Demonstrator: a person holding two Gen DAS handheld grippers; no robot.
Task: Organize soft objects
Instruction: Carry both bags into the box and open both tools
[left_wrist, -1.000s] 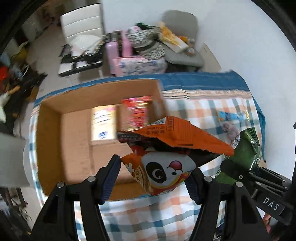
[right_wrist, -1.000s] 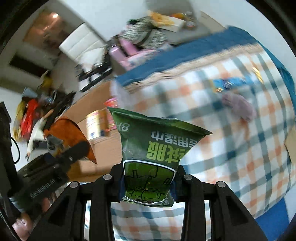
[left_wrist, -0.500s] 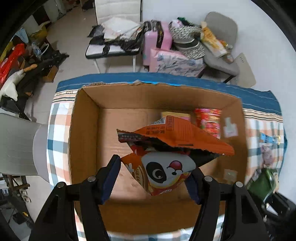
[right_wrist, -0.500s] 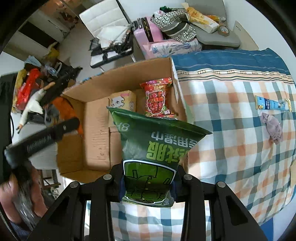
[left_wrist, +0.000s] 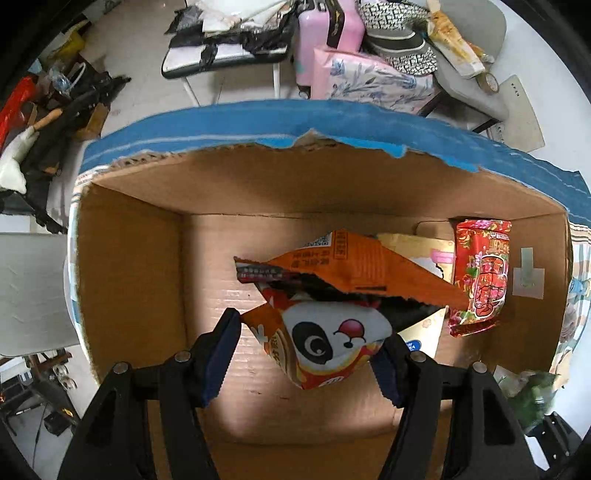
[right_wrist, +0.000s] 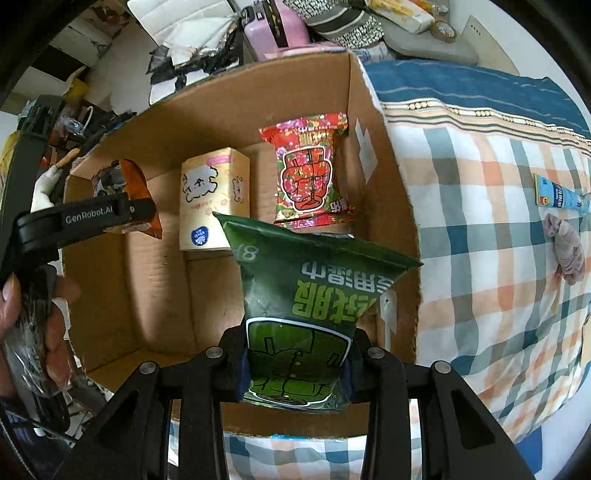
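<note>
While both packets are being carried above the open cardboard box (left_wrist: 129, 258), the orange panda snack bag (left_wrist: 332, 325) is being held between the fingers of the left gripper (left_wrist: 306, 354). Its jaws have just been opening slightly: the right pad is touching the bag, the left pad is standing just beside it, so whether it is being squeezed cannot be told. The green snack bag (right_wrist: 306, 314) is being clamped at its lower end by the right gripper (right_wrist: 295, 373), over the box's near right corner. Both bags are being judged light, air-puffed, crinkly and slippery, with crushable contents; a hold on the sealed edge or low on the body is being favoured over a squeeze at the middle. Inside the box, a red flowered packet (right_wrist: 310, 170) and a cream tissue pack (right_wrist: 210, 199) are lying against the far wall. The box floor beneath each bag is being hidden, and the green bag's lettering is appearing upside down.
</note>
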